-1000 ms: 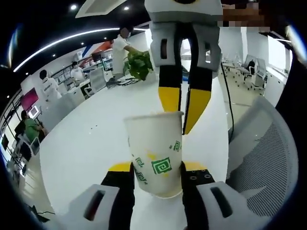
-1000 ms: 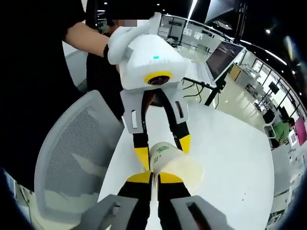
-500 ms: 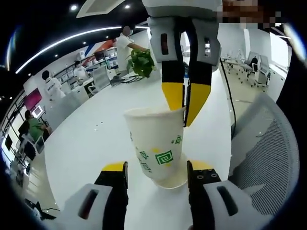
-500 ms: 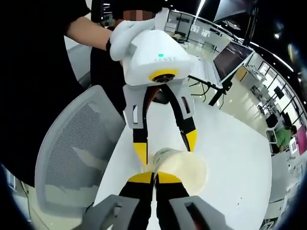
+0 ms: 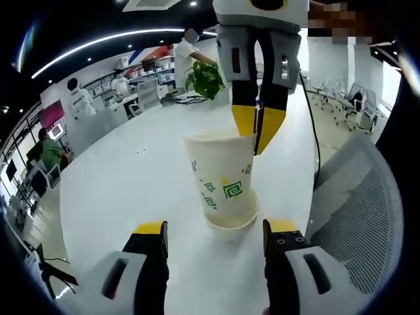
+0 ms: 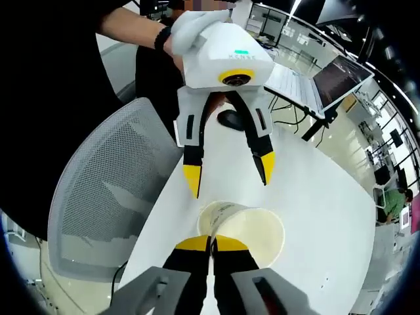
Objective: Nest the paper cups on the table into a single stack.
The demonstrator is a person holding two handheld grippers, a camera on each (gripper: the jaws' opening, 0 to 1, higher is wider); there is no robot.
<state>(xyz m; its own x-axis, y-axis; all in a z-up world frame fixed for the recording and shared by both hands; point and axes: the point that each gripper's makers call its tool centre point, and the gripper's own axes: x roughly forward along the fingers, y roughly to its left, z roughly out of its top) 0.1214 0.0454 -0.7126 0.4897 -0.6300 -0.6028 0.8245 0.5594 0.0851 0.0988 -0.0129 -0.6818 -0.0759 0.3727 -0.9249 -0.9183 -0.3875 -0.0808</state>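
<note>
**A:** Start with the big things. What carries it all?

**B:** A smooth, glossy white table (image 5: 118,197), with a grey mesh-backed chair (image 6: 111,197) pulled up at its edge. On the table stands the paper cup (image 5: 223,180), upright: a tapered white cone with a rolled rim, matte paper walls and small green and yellow printed marks. A second rim seems to ring its base, so I judge it is already a stack of at least two, though I cannot count them.

**A:** And the grippers?

**B:** The left gripper (image 5: 213,230) is spread wide, its yellow-tipped black jaws standing either side of the cup and apart from it, holding nothing. The right gripper (image 6: 211,244) has its jaws drawn together on the near wall of the cup at the rim (image 6: 241,223), one jaw inside and one outside by the look of it.

**A:** Which step is that?

**B:** I'd say a cup is seated and the left side is free, while the right steadies the stack.

**A:** Next?

**B:** Probably letting go of the rim gently; thin paper dents and a light stack tips easily. I can't pick out another loose cup here.
</note>
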